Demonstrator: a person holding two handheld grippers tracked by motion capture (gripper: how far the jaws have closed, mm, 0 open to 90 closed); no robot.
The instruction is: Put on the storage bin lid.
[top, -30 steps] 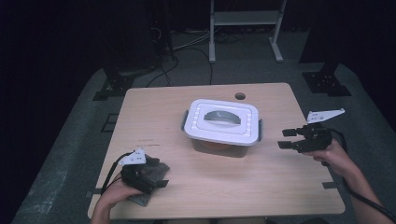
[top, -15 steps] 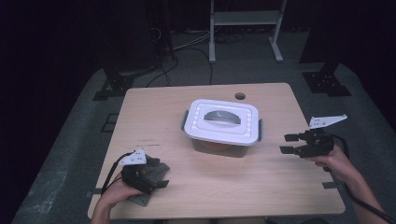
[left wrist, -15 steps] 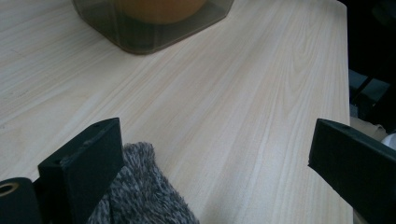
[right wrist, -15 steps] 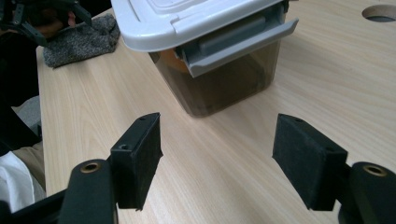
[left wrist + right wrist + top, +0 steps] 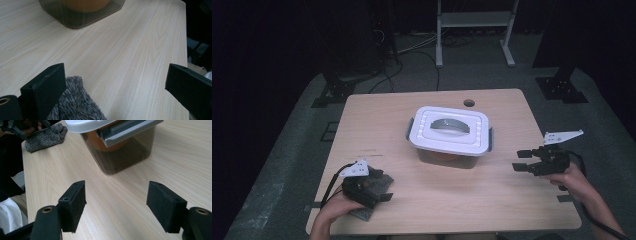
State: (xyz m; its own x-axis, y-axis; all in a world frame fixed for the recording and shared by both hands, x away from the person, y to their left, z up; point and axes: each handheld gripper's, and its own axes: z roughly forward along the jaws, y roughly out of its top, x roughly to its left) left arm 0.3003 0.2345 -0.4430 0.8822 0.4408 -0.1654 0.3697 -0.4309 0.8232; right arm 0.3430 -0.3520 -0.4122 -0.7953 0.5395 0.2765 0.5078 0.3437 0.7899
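Near left corner of the table: our left tool, jaws wide, rests over a grey cloth, gripping nothing. Right edge: our right tool, jaws apart and empty, faces the lidded container at table centre. We judge approach under way; next, reach its side latch. Orange contents indistinct behind tinted walls.

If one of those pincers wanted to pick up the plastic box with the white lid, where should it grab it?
Probably the grey arched handle on the white lid of the box, coming straight down from above. It lies flat along the lid's middle, narrow enough for open fingers to straddle. The box body looks too wide, and side latches appear closed, so the lid should carry it.
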